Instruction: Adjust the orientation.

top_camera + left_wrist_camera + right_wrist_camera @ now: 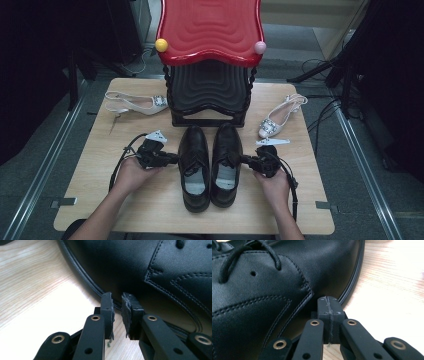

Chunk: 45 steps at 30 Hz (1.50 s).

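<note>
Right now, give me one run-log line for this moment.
left claw: slightly open, empty, at left shoe side | right claw: shut, empty, at right shoe side | shoes: side by side on table

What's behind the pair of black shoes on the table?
Directly behind the black shoes stands a black stepped stand with a red wavy top. That top overhangs, hiding the stand's upper part.

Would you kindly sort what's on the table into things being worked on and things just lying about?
In hand:
- left black shoe, left gripper at its side
- right black shoe, right gripper against it, jaws shut

Lying about:
- two pale slingback shoes
- red stool
</note>
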Available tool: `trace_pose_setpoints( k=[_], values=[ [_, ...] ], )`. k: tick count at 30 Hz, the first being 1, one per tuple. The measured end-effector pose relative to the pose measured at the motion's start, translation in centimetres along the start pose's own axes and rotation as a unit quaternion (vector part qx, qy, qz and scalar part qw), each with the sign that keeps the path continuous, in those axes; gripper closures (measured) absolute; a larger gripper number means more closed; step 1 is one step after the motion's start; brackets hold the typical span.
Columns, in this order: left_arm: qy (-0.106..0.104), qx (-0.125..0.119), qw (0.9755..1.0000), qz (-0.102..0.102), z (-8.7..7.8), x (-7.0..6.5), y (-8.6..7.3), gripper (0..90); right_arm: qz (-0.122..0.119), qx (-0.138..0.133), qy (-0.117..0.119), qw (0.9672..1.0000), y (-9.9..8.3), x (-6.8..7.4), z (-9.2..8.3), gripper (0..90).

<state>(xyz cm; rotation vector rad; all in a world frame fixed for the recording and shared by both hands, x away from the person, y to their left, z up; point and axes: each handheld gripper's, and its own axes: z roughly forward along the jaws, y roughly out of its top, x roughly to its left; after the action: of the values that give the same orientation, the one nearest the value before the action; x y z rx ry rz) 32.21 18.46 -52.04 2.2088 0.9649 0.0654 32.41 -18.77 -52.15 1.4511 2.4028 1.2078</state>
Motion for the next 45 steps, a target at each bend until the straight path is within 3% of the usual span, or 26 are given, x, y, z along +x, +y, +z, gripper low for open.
trace_pose_setpoints(
  k=[7, 16, 22, 26, 30, 33, 38, 42, 45],
  values=[
    [0.006, 0.002, 1.0, -0.003, 0.1, -0.3, -0.6, 79.7, 0.004, -0.001, 0.008, 1.0, 0.3, -0.2, 0.3, 90.0],
    [-0.01, -0.007, 0.9998, -0.014, 0.3, -0.3, -0.9, 82.1, -0.006, -0.006, 0.017, 0.9998, 0.7, 0.1, 1.1, 90.0],
    [-0.01, -0.01, 0.9999, -0.006, 0.5, -0.7, -0.9, 89.8, -0.017, 0.0, 0.002, 0.9999, 1.2, 0.4, 1.3, 90.0],
    [-0.02, -0.02, 0.9994, -0.021, 0.5, -0.6, -1.2, 90.0, -0.02, 0.002, -0.001, 0.9998, 1.3, 0.5, 1.4, 90.0],
    [-0.019, -0.015, 0.9995, -0.018, 0.5, -0.8, -1.1, 90.0, -0.022, 0.0, -0.003, 0.9998, 1.3, 0.4, 1.3, 90.0],
    [-0.046, -0.024, 0.9984, -0.023, 0.4, -1.1, -1.2, 90.0, -0.021, -0.001, -0.005, 0.9998, 1.3, 0.2, 1.3, 90.0],
    [-0.05, -0.024, 0.9982, -0.024, 0.7, -1.7, -1.3, 90.0, -0.015, -0.004, -0.011, 0.9998, 1.5, 0.0, 1.3, 90.0],
    [-0.056, -0.018, 0.9983, 0.002, 0.9, -2.8, -1.2, 90.0, -0.007, -0.008, -0.023, 0.9997, 1.6, -0.5, 1.1, 90.0],
    [-0.057, -0.012, 0.9982, 0.01, 0.6, -2.6, -1.2, 90.0, -0.002, -0.01, -0.018, 0.9998, 1.6, -0.7, 1.0, 90.0]
  ],
)
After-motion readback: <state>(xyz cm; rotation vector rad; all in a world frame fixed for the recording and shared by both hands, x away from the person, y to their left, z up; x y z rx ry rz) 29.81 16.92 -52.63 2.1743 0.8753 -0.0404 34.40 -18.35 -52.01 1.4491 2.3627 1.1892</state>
